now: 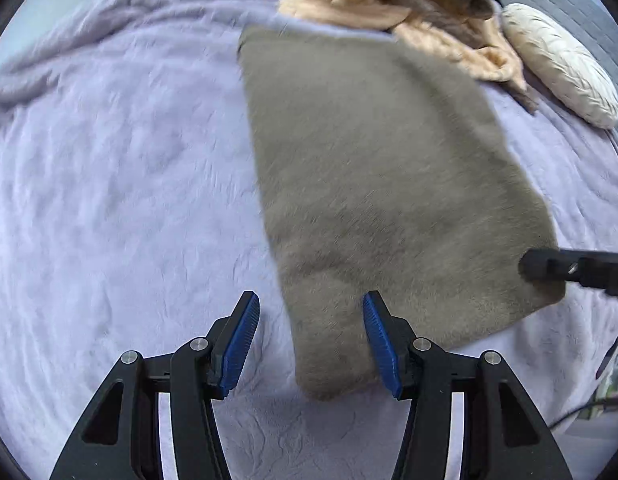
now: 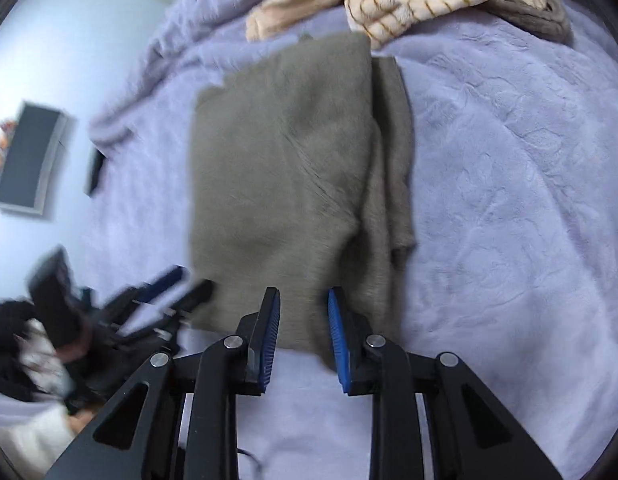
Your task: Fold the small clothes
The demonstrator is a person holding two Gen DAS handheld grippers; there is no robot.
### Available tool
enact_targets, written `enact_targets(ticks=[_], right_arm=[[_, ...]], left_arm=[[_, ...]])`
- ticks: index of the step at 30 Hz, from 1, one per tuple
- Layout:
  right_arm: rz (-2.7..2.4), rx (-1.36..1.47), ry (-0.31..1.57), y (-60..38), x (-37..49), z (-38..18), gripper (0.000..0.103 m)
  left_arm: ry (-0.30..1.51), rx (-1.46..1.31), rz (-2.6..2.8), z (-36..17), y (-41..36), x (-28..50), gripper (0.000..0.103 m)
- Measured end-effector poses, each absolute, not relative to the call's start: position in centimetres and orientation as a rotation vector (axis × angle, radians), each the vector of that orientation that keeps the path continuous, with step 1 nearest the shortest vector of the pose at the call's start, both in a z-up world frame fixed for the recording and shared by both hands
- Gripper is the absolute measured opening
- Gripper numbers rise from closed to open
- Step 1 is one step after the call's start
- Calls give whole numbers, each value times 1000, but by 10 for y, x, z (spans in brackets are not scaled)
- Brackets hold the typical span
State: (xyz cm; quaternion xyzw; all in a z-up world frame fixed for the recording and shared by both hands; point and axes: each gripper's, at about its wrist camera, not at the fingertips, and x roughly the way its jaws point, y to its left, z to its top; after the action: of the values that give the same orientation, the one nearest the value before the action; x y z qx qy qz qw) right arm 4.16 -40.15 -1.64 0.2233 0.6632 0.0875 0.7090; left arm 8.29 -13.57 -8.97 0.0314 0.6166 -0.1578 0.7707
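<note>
Nearest the left wrist camera, the left gripper point(image 1: 309, 344) is seen with its blue pads point(image 1: 241, 344) standing well apart above the near corner of a grey-brown garment point(image 1: 381, 184); nothing is pinched, and the cloth lies slack on the lavender blanket point(image 1: 121, 184) beneath. At the right edge of that view, a black fingertip of the right gripper point(image 1: 549, 266) is seen over the garment's near right corner. From the right wrist view, the right gripper point(image 2: 303, 336) is shown with its pads only narrowly parted above the garment's point(image 2: 281, 168) near hem; the fabric is seen through the gap, but no press of the pads on it can be made out, so it is judged released rather than gripped. The left gripper point(image 2: 177, 284) appears blurred off the garment's left edge, together with a person's sleeve point(image 2: 37, 360).

The garment is laid flat as a rough rectangle in the middle of the blanket, and a doubled layer is visible along its right side, with a narrower strip showing beyond the top layer. From that, at least one fold is judged done. Whether a further fold or some squaring is needed cannot be settled from these views.

Further off, a heap of cream striped clothes point(image 2: 409, 4) mixed with darker fabric is left unfolded at the blanket's far edge, so more of the task is judged outstanding. Beyond it, a pale cushion point(image 1: 561, 64) is seen.
</note>
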Motion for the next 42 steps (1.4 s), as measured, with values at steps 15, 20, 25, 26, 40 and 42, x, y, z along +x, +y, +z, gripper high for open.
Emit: enact_targets(ticks=[15,20,25,26,40,42], right_arm=[[-69,515,1464,-439,15,-25,38],[59,615,1332,-432,40,6,31],[95,552,1374,-404,74,-14,31],[80,536,1390,-404,77,-22,31],[-34,675,1430,-429,62,-36,30],[-44,716,1432,-433,54,-36,30]], left_arm=[[1348,13,-305,-67,-115,83,56],[1306,7,-263,-59,-113,99,56],[1342,-50,-225,-72,-116,110,56],[1352,-46,-221,-75,-117,110,56],[1394,24,-242,-79,-129,98,56],[1394,34,-244,-78,-129,96,56]])
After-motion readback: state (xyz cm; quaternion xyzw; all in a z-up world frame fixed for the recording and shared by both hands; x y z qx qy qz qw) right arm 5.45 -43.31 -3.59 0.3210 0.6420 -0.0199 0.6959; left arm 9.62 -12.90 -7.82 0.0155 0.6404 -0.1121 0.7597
